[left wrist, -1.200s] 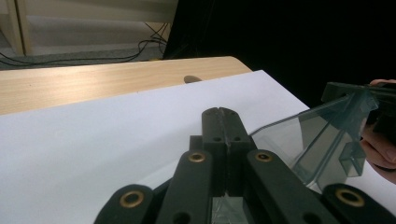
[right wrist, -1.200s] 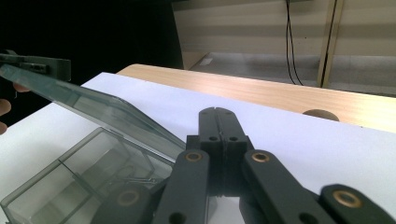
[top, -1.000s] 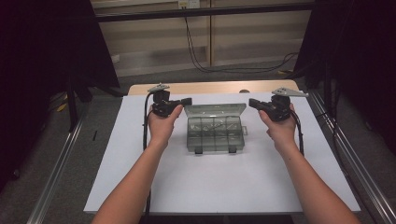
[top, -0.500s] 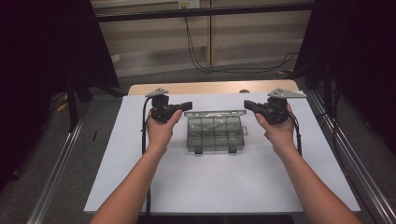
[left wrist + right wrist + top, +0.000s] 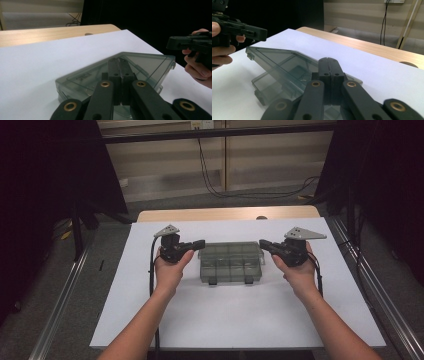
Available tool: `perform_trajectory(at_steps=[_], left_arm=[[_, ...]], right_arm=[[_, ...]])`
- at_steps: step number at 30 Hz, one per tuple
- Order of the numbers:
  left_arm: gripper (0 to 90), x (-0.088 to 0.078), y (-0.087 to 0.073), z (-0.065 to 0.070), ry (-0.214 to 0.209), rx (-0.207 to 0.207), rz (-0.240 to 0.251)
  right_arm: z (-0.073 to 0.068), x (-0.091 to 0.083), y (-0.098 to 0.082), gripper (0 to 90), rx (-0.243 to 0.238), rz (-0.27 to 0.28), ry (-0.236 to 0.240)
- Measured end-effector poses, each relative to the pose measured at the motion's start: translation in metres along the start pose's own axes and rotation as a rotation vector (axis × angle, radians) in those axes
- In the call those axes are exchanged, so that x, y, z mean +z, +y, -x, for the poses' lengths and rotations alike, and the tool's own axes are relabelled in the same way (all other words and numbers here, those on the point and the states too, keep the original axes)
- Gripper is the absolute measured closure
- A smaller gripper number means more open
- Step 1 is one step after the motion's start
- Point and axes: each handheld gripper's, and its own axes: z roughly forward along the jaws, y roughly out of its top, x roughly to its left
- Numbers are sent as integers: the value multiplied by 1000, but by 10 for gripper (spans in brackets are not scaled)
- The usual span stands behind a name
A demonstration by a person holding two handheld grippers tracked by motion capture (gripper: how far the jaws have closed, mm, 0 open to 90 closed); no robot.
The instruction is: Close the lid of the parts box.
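Smoky translucent plastic compartment box [image 5: 230,262] lies on the white desk [image 5: 240,320], lid lowered from half-raised; left tongs [image 5: 200,243] and right tongs [image 5: 262,243], pressed together and empty, flank it; closing appears nearly complete.

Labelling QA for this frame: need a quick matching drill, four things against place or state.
Things:
1. left gripper
2. right gripper
3. clear grey plastic compartment box
4. white sheet

Places or states:
A. lid half raised
B. covers the wooden table
C. shut, at the box's left end
D. shut, at the box's right end

Pairs: 1-C, 2-D, 3-A, 4-B
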Motion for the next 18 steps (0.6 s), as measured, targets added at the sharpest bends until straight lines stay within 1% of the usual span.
perform_trajectory(at_steps=[1,2,3,4,5,6,8,10,12,17,18], left_arm=[[900,0,-2,1,5,8,-2],[900,-1,-4,2,8,10,-7],[900,-1,-6,3,3,7,-3],[900,-1,-8,4,5,16,-9],[900,-1,-10,6,4,14,-6],[900,-2,-11,6,6,21,-14],[900,-2,-15,9,5,28,-13],[900,-2,-19,12,10,37,-16],[900,-2,-22,14,12,52,-22],[900,-4,-28,16,0,45,-16],[900,-5,-29,16,-1,36,-3]], right_arm=[[0,-1,-2,900,-7,0,-2],[-1,-1,-5,900,0,4,-4],[-1,-2,-7,900,4,0,-4],[-2,-2,-9,900,1,-1,0],[-2,-3,-11,900,2,1,-4],[-3,-3,-13,900,2,-2,-4],[-3,-4,-16,900,2,2,0],[-5,-5,-20,900,1,-6,4],[-6,-6,-23,900,-3,-5,2],[-10,-7,-31,900,-11,-17,5],[-10,-7,-31,900,-11,-17,5]])
